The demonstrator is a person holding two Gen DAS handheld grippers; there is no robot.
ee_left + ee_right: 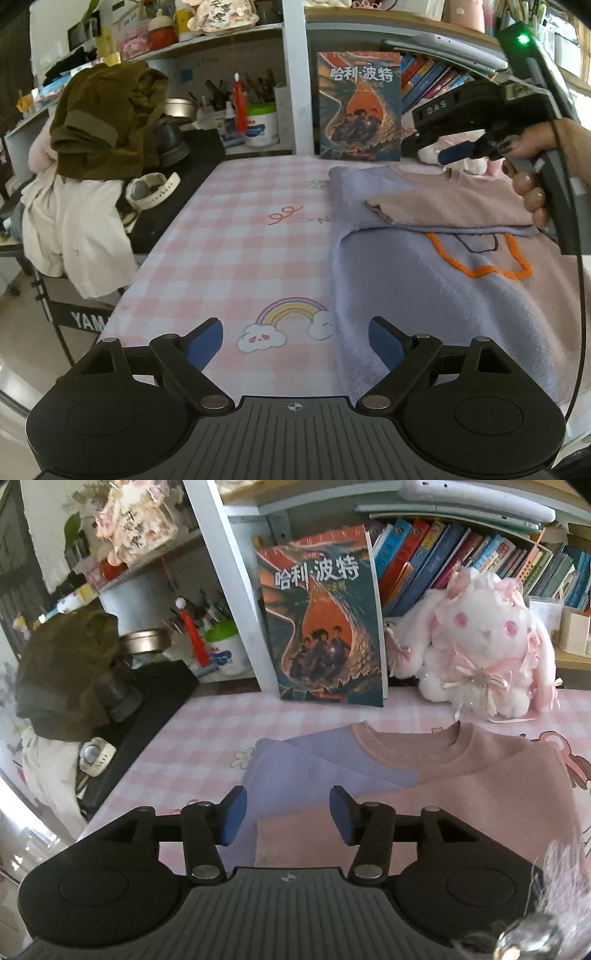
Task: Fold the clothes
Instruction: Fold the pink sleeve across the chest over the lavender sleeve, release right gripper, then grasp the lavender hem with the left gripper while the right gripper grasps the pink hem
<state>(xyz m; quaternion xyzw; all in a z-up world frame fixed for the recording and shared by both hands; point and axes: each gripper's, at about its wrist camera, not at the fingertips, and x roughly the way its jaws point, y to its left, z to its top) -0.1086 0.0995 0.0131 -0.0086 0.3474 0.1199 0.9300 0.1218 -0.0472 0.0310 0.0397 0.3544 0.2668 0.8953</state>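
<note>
One sweatshirt [424,280], one upright book [360,107], one plush rabbit [480,642], one watch [151,186], two grippers.

book [321,627]: "哈利·波特" | right gripper [428,146]: "DAS" | stand [85,319]: "YAM"

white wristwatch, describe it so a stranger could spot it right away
Left of the pink checked desk mat runs a black surface. The white wristwatch lies there, below the heaped olive garment. It is the only small strapped thing with a round grey face.

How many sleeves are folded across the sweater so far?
2: a lilac sleeve lies across the sweater chest, a pink sleeve folded over from the other side.
</note>
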